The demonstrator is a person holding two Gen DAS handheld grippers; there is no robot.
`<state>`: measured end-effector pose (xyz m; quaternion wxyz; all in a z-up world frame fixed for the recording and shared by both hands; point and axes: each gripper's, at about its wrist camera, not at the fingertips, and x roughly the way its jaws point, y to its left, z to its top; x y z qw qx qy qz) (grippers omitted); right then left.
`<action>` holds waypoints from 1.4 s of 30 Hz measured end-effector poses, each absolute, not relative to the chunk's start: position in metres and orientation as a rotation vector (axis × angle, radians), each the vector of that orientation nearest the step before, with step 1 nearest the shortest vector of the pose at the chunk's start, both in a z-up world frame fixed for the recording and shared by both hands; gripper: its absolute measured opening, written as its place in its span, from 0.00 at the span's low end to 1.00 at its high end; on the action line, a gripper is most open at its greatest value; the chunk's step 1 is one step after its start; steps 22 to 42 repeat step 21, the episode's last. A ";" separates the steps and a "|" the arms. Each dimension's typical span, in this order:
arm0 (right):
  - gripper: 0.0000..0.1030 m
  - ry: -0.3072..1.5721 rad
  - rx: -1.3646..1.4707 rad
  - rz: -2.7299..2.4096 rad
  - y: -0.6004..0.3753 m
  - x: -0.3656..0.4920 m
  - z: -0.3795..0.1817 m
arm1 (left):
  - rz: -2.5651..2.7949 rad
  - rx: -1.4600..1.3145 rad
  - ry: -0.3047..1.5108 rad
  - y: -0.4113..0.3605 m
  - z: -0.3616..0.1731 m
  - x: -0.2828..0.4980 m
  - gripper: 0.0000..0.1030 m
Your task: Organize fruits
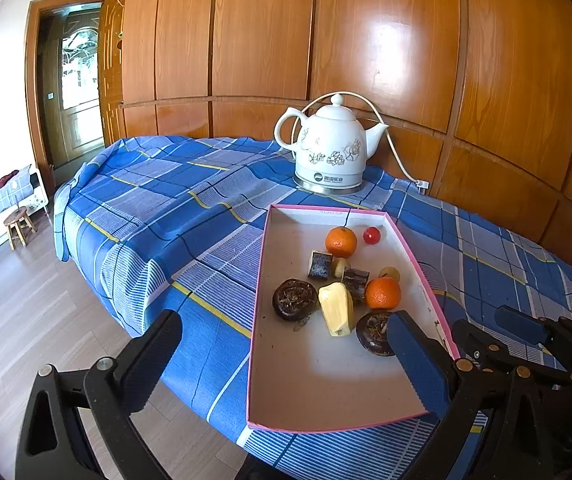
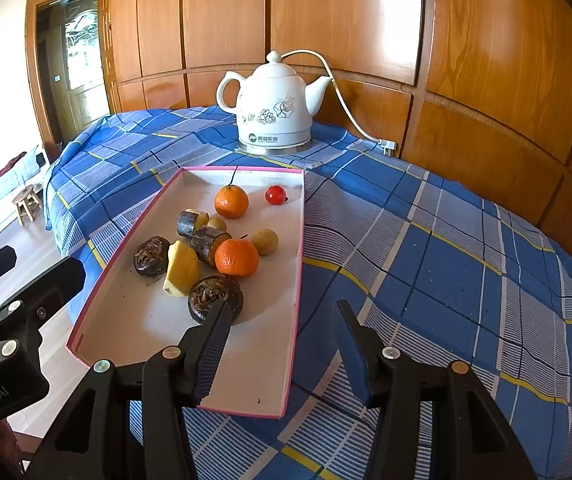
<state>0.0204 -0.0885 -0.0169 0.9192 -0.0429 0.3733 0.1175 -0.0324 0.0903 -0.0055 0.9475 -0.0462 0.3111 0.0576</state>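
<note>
Fruits lie clustered in the pink-rimmed tray [image 2: 300, 240] on the checked worktop [image 2: 446, 264]. Left hand-held gripper [image 1: 286, 344] spread, empty; its right finger hides part of a dark round fruit [image 1: 372, 334]. Right hand-held gripper [image 2: 281, 332] spread, empty, straddling the tray's rim.

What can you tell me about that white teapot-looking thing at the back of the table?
The kettle is glossy white, ceramic-looking, with grey flower prints, a knobbed lid in place, a loop handle and a curved spout. It stands upright on a round metal base on the blue checked cloth, behind the pink-edged tray, apart from it. A white cord runs behind it to the wooden wall.
</note>
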 end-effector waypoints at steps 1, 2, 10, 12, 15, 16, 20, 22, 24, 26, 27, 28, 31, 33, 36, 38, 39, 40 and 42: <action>0.52 0.768 -0.089 0.242 -0.089 0.020 -0.017 | 0.117 -0.095 0.636 0.090 -0.006 -0.032 1.00; 0.52 0.768 -0.088 0.242 -0.089 0.020 -0.017 | 0.117 -0.095 0.637 0.091 -0.006 -0.031 1.00; 0.52 0.770 -0.092 0.243 -0.089 0.021 -0.020 | 0.117 -0.092 0.643 0.090 -0.008 -0.031 1.00; 0.52 0.772 -0.093 0.244 -0.089 0.021 -0.021 | 0.116 -0.094 0.649 0.091 -0.009 -0.030 1.00; 0.52 0.777 -0.091 0.246 -0.090 0.022 -0.023 | 0.110 -0.096 0.654 0.092 -0.010 -0.029 1.00; 0.52 0.778 -0.091 0.247 -0.090 0.022 -0.023 | 0.110 -0.095 0.655 0.092 -0.010 -0.028 1.00; 0.52 0.776 -0.082 0.248 -0.092 0.022 -0.023 | 0.108 -0.090 0.650 0.091 -0.009 -0.028 1.00; 0.52 0.773 -0.075 0.248 -0.093 0.023 -0.022 | 0.107 -0.094 0.650 0.092 -0.009 -0.028 1.00; 0.52 0.773 -0.075 0.248 -0.093 0.023 -0.022 | 0.107 -0.094 0.650 0.092 -0.009 -0.028 1.00; 0.52 0.773 -0.075 0.248 -0.093 0.023 -0.022 | 0.107 -0.094 0.650 0.092 -0.009 -0.028 1.00; 0.52 0.773 -0.075 0.248 -0.093 0.023 -0.022 | 0.107 -0.094 0.650 0.092 -0.009 -0.028 1.00; 0.52 0.773 -0.075 0.248 -0.093 0.023 -0.022 | 0.107 -0.094 0.650 0.092 -0.009 -0.028 1.00; 0.52 0.773 -0.075 0.248 -0.093 0.023 -0.022 | 0.107 -0.094 0.650 0.092 -0.009 -0.028 1.00; 0.52 0.773 -0.075 0.248 -0.093 0.023 -0.022 | 0.107 -0.094 0.650 0.092 -0.009 -0.028 1.00; 0.52 0.773 -0.075 0.248 -0.093 0.023 -0.022 | 0.107 -0.094 0.650 0.092 -0.009 -0.028 1.00; 0.52 0.773 -0.075 0.248 -0.093 0.023 -0.022 | 0.107 -0.094 0.650 0.092 -0.009 -0.028 1.00; 0.52 0.773 -0.075 0.248 -0.093 0.023 -0.022 | 0.107 -0.094 0.650 0.092 -0.009 -0.028 1.00; 0.52 0.773 -0.075 0.248 -0.093 0.023 -0.022 | 0.107 -0.094 0.650 0.092 -0.009 -0.028 1.00; 0.52 0.773 -0.075 0.248 -0.093 0.023 -0.022 | 0.107 -0.094 0.650 0.092 -0.009 -0.028 1.00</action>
